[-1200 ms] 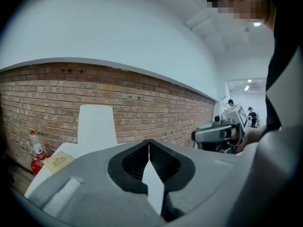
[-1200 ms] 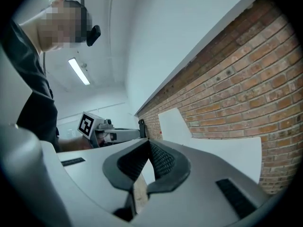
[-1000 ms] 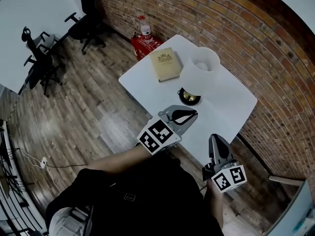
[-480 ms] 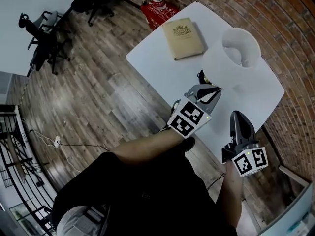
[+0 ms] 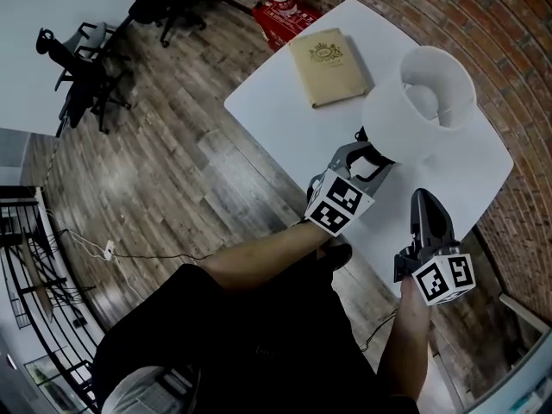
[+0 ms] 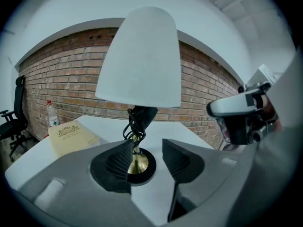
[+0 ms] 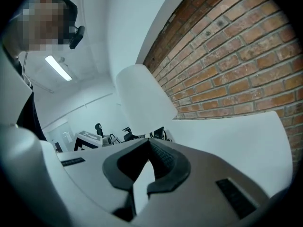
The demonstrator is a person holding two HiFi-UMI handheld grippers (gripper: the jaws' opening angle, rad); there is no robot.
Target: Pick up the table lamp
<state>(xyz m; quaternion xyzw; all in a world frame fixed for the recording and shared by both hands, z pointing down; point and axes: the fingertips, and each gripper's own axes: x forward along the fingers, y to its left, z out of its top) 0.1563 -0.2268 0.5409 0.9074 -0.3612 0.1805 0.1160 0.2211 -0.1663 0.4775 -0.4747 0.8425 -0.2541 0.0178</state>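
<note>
The table lamp has a white shade (image 5: 418, 102) on a thin brass stem with a cord wound round it, and a black-rimmed brass base (image 6: 140, 164). It stands on the white table (image 5: 276, 102). My left gripper (image 5: 371, 157) sits just under the shade's near side. Its jaws are opening, and the stem and base show through the gap (image 6: 147, 142) a little beyond the tips, untouched. My right gripper (image 5: 424, 200) hovers over the table's near edge to the right of the lamp, shut and holding nothing (image 7: 149, 142). The shade (image 7: 142, 96) rises ahead of it.
A tan book (image 5: 328, 56) lies on the table's far left part. A red crate with a bottle (image 5: 280, 7) stands on the wooden floor beyond the table. Office chairs (image 5: 78, 67) are at the far left. A brick wall runs along the table's right side.
Both grippers have come down and forward toward the lamp. The left gripper's jaws, shut before, now stand apart near the lamp's stem. The lamp and book have not moved.
</note>
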